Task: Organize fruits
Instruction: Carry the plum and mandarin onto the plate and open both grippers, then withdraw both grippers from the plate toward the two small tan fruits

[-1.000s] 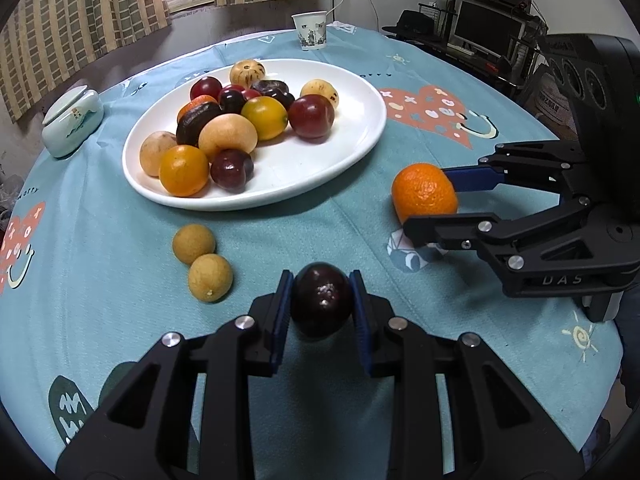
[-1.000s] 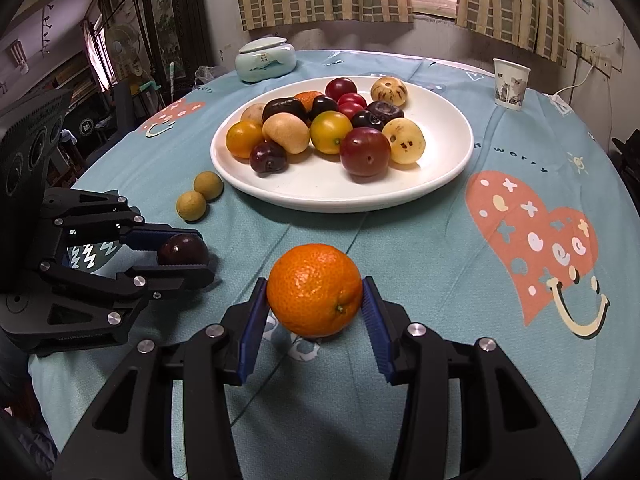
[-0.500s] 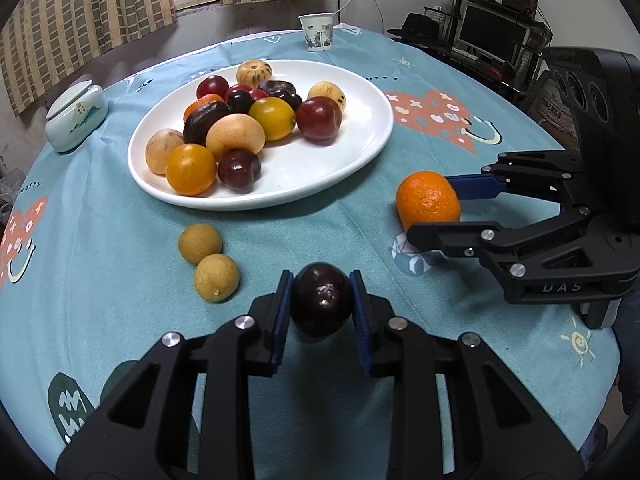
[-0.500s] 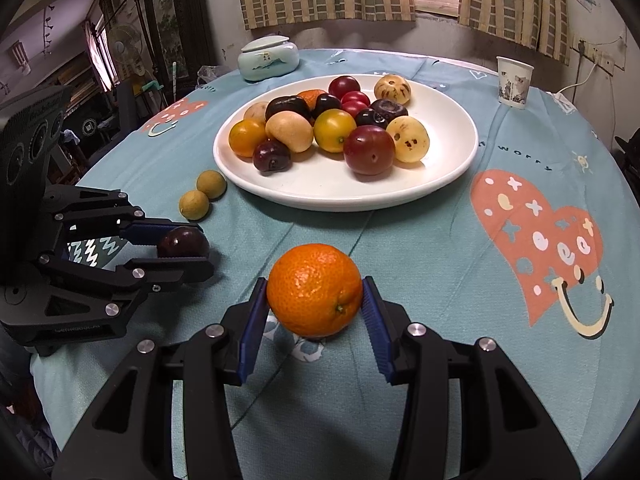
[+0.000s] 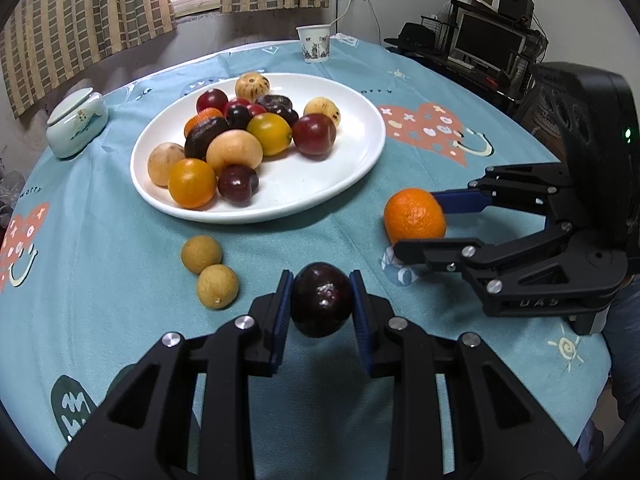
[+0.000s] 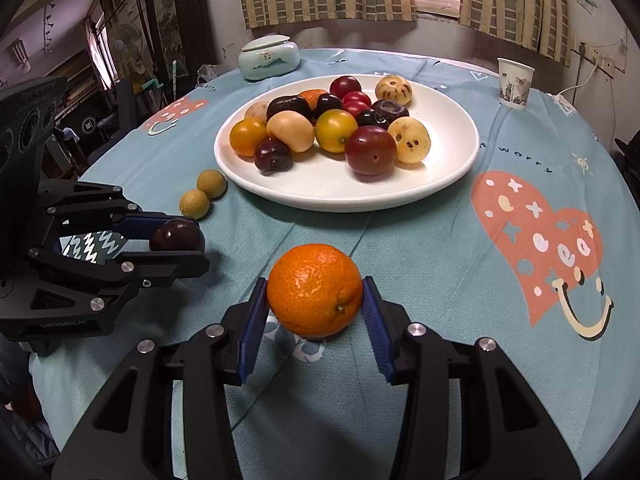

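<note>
My left gripper [image 5: 321, 300] is shut on a dark purple plum [image 5: 322, 305] and holds it above the blue tablecloth. My right gripper [image 6: 314, 294] is shut on an orange [image 6: 315, 290]; the orange also shows in the left wrist view [image 5: 414, 218], held off the cloth to the right of the plum. The left gripper with the plum [image 6: 177, 236] shows at the left of the right wrist view. A white plate [image 5: 360, 160] with several plums, yellow and orange fruits stands ahead of both grippers. Two small tan round fruits [image 5: 210, 270] lie on the cloth before the plate.
A pale green lidded jar [image 5: 76, 122] stands at the far left of the round table. A paper cup [image 5: 314, 44] stands at the far edge behind the plate. The plate's right half [image 6: 448, 160] is bare. Desk and monitor stand beyond the table's right side.
Both grippers have risen a little and moved slightly back from the plate, each still holding its fruit. The fruits on the plate and cloth have not moved.
</note>
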A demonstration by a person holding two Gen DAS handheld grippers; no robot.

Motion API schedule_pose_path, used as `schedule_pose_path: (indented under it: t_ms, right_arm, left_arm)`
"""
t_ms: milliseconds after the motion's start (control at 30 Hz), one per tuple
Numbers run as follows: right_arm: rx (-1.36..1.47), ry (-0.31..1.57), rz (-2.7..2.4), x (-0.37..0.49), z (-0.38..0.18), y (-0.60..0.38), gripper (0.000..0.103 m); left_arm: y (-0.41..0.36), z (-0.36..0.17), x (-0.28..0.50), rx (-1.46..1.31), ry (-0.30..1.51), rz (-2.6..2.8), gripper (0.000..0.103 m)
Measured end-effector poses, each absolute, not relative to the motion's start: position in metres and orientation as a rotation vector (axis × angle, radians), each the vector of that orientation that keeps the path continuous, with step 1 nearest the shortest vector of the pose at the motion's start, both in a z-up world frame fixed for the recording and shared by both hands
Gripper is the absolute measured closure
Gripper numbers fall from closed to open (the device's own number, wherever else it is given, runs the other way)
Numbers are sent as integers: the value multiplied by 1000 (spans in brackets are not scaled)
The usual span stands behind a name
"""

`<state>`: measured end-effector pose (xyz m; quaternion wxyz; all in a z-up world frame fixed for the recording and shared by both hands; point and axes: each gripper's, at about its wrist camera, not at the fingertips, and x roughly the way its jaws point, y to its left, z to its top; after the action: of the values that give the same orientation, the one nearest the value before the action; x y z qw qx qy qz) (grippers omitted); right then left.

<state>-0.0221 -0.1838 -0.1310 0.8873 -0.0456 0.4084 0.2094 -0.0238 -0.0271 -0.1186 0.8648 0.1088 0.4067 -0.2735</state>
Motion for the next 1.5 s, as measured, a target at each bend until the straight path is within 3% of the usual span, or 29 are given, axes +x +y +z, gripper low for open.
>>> schedule_pose_path:
  t_ms: [333, 600, 800, 1133, 1267, 1300, 1333, 1367, 1500]
  right_arm:
    - [-24, 828, 407, -28, -111, -188, 56]
    - [44, 644, 380, 4, -49, -196, 56]
    - [78, 645, 332, 55, -36, -200, 56]
    - [77, 739, 246, 120, -68, -196, 56]
    - [54, 759, 234, 130, -77, -191, 53]
    - [69, 754, 239, 130, -77, -192, 50]
    - [85, 746, 246, 128, -76, -194, 38]
    - [103, 732, 248, 126, -73, -195, 35]
    - [78, 690, 252, 115, -57, -193, 35]
  left_arm:
    - [-19, -83, -21, 208, 788, -517, 74]
    - [-23, -36, 48, 90, 763, -402, 74]
    - [-45, -48, 77, 195, 756, -315, 74]
    - [-57, -70, 107, 254, 768, -273, 74]
    - [-57, -72, 106, 263, 752, -269, 62]
    - [-57, -72, 105, 262, 749, -267, 60]
    - [-56, -71, 105, 261, 746, -269, 55]
    - [-55, -71, 104, 261, 742, -269, 50]
    - [-53, -64, 97, 258, 725, -267, 49]
